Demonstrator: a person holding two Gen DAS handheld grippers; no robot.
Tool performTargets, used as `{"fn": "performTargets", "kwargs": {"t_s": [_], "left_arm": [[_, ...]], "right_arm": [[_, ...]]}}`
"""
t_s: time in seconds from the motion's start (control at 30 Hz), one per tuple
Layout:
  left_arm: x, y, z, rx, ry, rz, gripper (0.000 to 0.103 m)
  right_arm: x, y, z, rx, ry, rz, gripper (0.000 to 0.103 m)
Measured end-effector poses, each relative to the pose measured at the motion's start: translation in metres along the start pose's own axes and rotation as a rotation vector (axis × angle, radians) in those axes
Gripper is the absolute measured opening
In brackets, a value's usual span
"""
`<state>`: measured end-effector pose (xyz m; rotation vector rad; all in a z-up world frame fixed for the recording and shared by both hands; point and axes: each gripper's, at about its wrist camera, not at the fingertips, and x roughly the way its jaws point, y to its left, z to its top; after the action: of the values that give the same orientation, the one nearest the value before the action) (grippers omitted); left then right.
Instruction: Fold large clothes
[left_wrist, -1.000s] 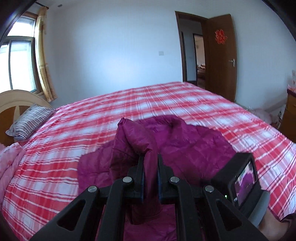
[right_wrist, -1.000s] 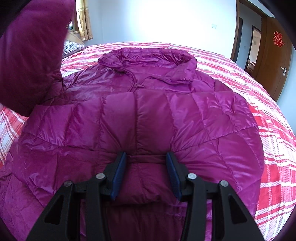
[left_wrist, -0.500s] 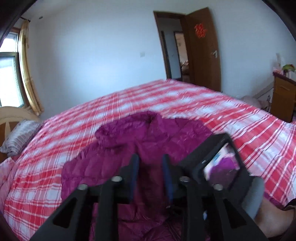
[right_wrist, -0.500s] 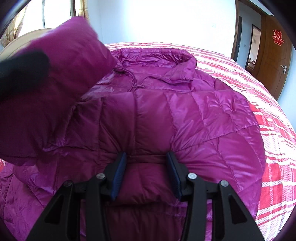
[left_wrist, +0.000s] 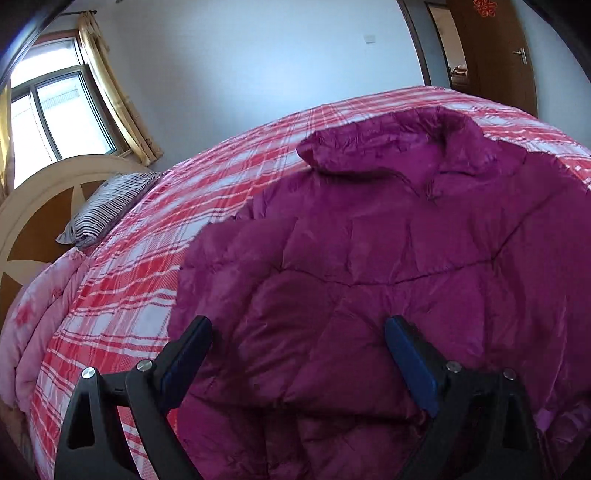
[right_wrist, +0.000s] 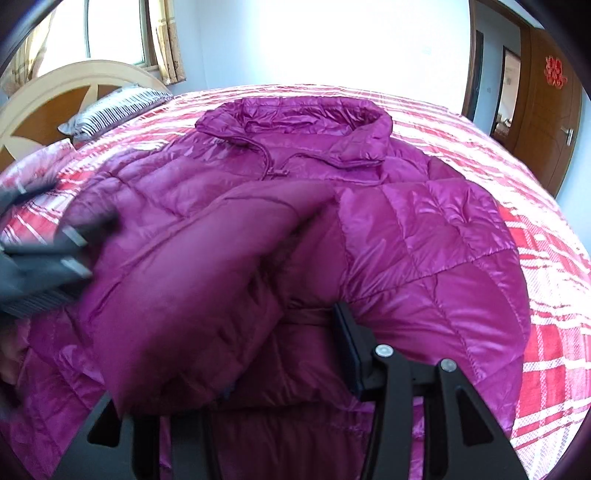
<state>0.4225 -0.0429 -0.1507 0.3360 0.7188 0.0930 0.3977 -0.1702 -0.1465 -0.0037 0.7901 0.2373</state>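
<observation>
Bed (left_wrist: 229, 192) with red plaid cover: jacket (left_wrist: 388, 236) laid flat, sleeve fold in hand.
Left claw (left_wrist: 297, 363) has just been opening; it is released, with the sleeve (right_wrist: 207, 266) dropped across the jacket, frame centre. Right claw (right_wrist: 314, 343) grasps the lower hem. Next move likely calls for regrasping and folding the opposite side inward.

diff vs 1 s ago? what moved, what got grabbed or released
The left gripper let go of the jacket sleeve: it was clamped and lifted a second ago; its jaws have just been opening and stand wide. The sleeve now lies folded across the jacket front, covering one right gripper finger. Unchanged: right gripper in place at the hem, jacket body and collar on the bed.
</observation>
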Motion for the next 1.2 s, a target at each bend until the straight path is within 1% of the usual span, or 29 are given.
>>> {"fn": "performTargets", "kwargs": {"t_s": [0.03, 0.13, 0.2, 0.23, 0.27, 0.33, 0.37, 0.4, 0.43, 0.5, 0.57, 0.6, 0.63, 0.67, 0.73, 0.8, 0.83, 0.87, 0.9, 0.93, 0.97, 1.03, 1.1, 1.13, 1.17, 1.2], "left_arm": [[-0.001, -0.001, 0.000, 0.003, -0.006, 0.003, 0.095], [-0.004, -0.003, -0.002, 0.011, -0.017, -0.002, 0.095], [-0.004, -0.005, -0.003, 0.009, -0.016, -0.008, 0.095], [-0.002, -0.005, -0.002, 0.010, -0.015, -0.009, 0.095], [-0.002, -0.005, -0.003, 0.010, -0.016, -0.010, 0.095], [-0.004, 0.000, -0.004, -0.002, -0.029, -0.016, 0.095], [-0.007, 0.002, -0.004, -0.013, -0.039, -0.023, 0.095], [-0.011, 0.008, -0.004, -0.033, -0.051, -0.030, 0.095], [-0.019, 0.017, -0.004, -0.059, -0.071, -0.027, 0.095], [-0.032, 0.039, -0.006, -0.099, -0.114, -0.001, 0.095], [-0.039, 0.059, -0.005, -0.130, -0.146, 0.032, 0.095], [-0.040, 0.072, -0.003, -0.149, -0.160, 0.057, 0.095], [-0.040, 0.079, 0.000, -0.161, -0.163, 0.063, 0.095], [-0.038, 0.087, 0.005, -0.176, -0.161, 0.060, 0.095], [-0.031, 0.094, 0.016, -0.188, -0.156, 0.050, 0.095], [-0.024, 0.090, 0.025, -0.174, -0.148, 0.039, 0.095], [-0.020, 0.086, 0.029, -0.164, -0.146, 0.032, 0.095], [-0.016, 0.081, 0.032, -0.155, -0.148, 0.008, 0.095], [-0.014, 0.075, 0.033, -0.151, -0.151, -0.033, 0.095], [-0.012, 0.071, 0.034, -0.156, -0.151, -0.095, 0.095], [-0.009, 0.068, 0.035, -0.163, -0.146, -0.141, 0.095], [-0.001, 0.061, 0.035, -0.164, -0.120, -0.200, 0.095], [0.012, 0.054, 0.031, -0.142, -0.077, -0.207, 0.095], [0.018, 0.052, 0.030, -0.138, -0.056, -0.195, 0.095], [0.027, 0.053, 0.026, -0.136, -0.030, -0.179, 0.095], [0.037, 0.055, 0.022, -0.142, 0.008, -0.187, 0.095]], "right_arm": [[-0.007, -0.007, 0.000, 0.036, -0.002, 0.017, 0.052], [-0.041, -0.028, -0.003, 0.136, -0.044, -0.029, 0.052], [-0.074, -0.035, 0.000, 0.173, -0.136, -0.100, 0.053], [-0.088, -0.035, 0.003, 0.193, -0.186, -0.106, 0.054], [-0.099, -0.033, 0.008, 0.211, -0.223, -0.081, 0.054], [-0.104, -0.015, 0.022, 0.193, -0.242, 0.007, 0.054], [-0.098, -0.001, 0.029, 0.159, -0.228, 0.044, 0.054], [-0.087, 0.014, 0.036, 0.123, -0.201, 0.095, 0.051], [-0.071, 0.028, 0.041, 0.090, -0.163, 0.135, 0.043], [-0.044, 0.041, 0.040, 0.074, -0.101, 0.143, 0.029], [-0.016, 0.044, 0.035, 0.088, -0.030, 0.201, 0.029], [-0.008, 0.047, 0.029, 0.074, -0.011, 0.191, 0.028], [0.001, 0.050, 0.022, 0.046, 0.002, 0.148, 0.026], [0.008, 0.050, 0.017, 0.032, 0.009, 0.134, 0.026], [0.013, 0.044, 0.008, 0.050, 0.011, 0.146, 0.026], [0.011, 0.038, 0.005, 0.077, 0.015, 0.159, 0.022], [0.013, 0.038, 0.004, 0.081, 0.017, 0.164, 0.022], [0.013, 0.038, 0.003, 0.083, 0.017, 0.167, 0.022], [0.012, 0.038, 0.001, 0.088, 0.015, 0.171, 0.022], [0.012, 0.037, 0.000, 0.093, 0.012, 0.177, 0.022], [0.013, 0.036, 0.000, 0.099, 0.010, 0.183, 0.022], [0.014, 0.032, 0.000, 0.112, 0.005, 0.193, 0.021], [0.013, 0.030, -0.001, 0.116, 0.002, 0.198, 0.021], [0.013, 0.030, -0.001, 0.118, 0.001, 0.201, 0.021], [0.013, 0.030, -0.001, 0.120, 0.000, 0.204, 0.021], [0.013, 0.029, -0.001, 0.123, -0.001, 0.207, 0.021]]}}
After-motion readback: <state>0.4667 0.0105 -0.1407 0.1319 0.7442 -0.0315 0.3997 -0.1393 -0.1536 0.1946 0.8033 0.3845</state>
